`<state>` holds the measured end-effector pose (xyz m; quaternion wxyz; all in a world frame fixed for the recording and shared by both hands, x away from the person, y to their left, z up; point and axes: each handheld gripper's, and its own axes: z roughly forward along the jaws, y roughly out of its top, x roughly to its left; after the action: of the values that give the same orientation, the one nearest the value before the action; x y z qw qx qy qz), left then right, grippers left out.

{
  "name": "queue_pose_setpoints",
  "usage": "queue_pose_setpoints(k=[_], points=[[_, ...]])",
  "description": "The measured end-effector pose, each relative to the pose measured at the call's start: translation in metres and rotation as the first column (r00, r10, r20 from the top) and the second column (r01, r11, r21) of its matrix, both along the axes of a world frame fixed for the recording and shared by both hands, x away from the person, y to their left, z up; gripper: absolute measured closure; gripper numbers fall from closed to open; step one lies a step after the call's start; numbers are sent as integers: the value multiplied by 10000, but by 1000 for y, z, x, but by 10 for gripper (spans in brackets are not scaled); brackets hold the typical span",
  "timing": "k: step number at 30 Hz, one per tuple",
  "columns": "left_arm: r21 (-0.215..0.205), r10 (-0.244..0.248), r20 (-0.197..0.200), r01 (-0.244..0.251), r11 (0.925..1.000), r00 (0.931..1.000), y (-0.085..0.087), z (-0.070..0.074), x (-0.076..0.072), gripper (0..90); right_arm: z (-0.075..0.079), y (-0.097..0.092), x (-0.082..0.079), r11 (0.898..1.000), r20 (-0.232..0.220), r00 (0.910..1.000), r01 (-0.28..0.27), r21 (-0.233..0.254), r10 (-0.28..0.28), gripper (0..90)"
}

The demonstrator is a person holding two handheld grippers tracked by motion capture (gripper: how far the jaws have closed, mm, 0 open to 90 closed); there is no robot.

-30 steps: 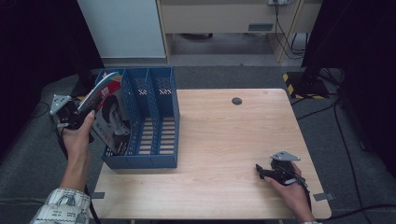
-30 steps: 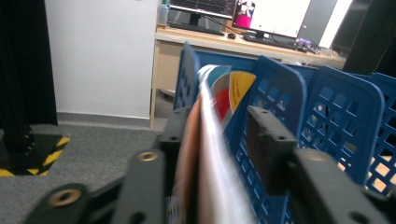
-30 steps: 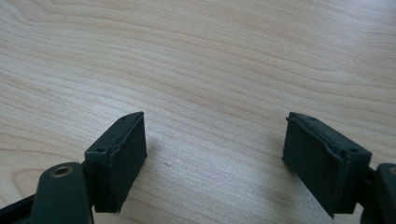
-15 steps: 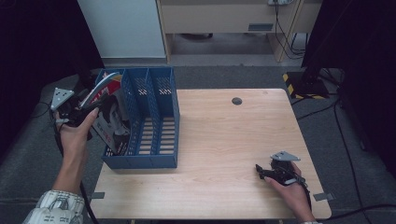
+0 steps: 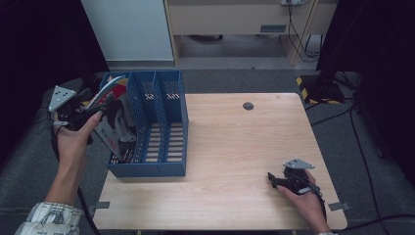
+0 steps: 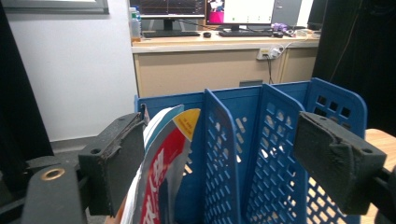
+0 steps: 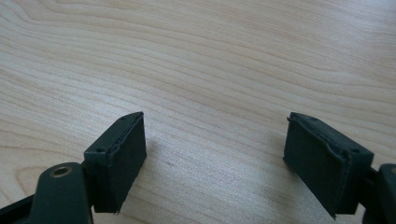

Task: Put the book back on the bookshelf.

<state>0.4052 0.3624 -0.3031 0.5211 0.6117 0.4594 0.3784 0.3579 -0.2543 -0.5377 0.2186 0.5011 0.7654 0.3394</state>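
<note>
Moved since one second ago: left claw [image 5: 90, 113], now lower and drawn out toward 9 o'clock beyond the desk edge; magazine [image 5: 115, 115] settled deeper into the file rack [image 5: 169, 127]. Right claw [image 5: 275, 180] unchanged.

Item 1. Left claw [image 6: 219, 163]: jaws spread wide, nothing pinched between them. In the left gripper view the magazine's curled top edge [image 6: 161, 158] sits just beside the left-hand jaw; whether it touches the pad cannot be told for sure. Held in the left hand [image 5: 73, 139], with the grey three-cornered plate uppermost.

Item 2. Magazine: red, white and yellow cover, standing tilted in the rack's outermost compartment on the 9 o'clock side, top leaning toward the left claw.

Item 3. File rack: blue perforated plastic, three compartments, standing on the desk [image 5: 235, 142] at its 9 o'clock edge. Other two compartments show bare slats.

Item 4. Right claw [image 7: 215, 154]: jaws wide apart, holding nothing, low over bare wood grain at the desk's 4 o'clock corner, held in the right hand [image 5: 306, 200].

Item 5. Dark round grommet [image 5: 248, 105]: set in the desk near 12 o'clock, well apart from both claws.
</note>
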Motion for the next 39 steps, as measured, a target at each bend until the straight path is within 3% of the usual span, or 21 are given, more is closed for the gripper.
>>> queue_pose_setpoints(k=[6, 12, 21, 25, 30, 39], points=[[112, -285, 5, 285, 9995, 9996, -7, 3, -3, 148, 0, 0, 0, 10000, 3, 10000, 1, -2, -1, 211], [29, -1027, -340, 1028, 9947, 9941, -24, 6, -1, 124, 0, 0, 0, 10000, -17, 10000, 7, 5, -7, 211], [242, -1370, -432, 1381, 9901, 9896, -46, 7, 3, 83, 0, 0, 0, 10000, -21, 10000, 0, 5, 0, 209], [210, -1669, -570, 1683, 9855, 9843, -59, 7, 6, 71, 0, 0, 0, 10000, -21, 10000, -3, 1, 3, 209], [390, -2056, -1018, 2104, 9768, 9733, -80, -1, 12, 62, 0, 0, 0, 10000, -56, 10000, -41, 3, 41, 200], [332, -2441, -1402, 2509, 9674, 9596, -97, -17, 16, 56, 0, 1, 0, 10000, -26, 10000, -75, -23, 75, 187]])
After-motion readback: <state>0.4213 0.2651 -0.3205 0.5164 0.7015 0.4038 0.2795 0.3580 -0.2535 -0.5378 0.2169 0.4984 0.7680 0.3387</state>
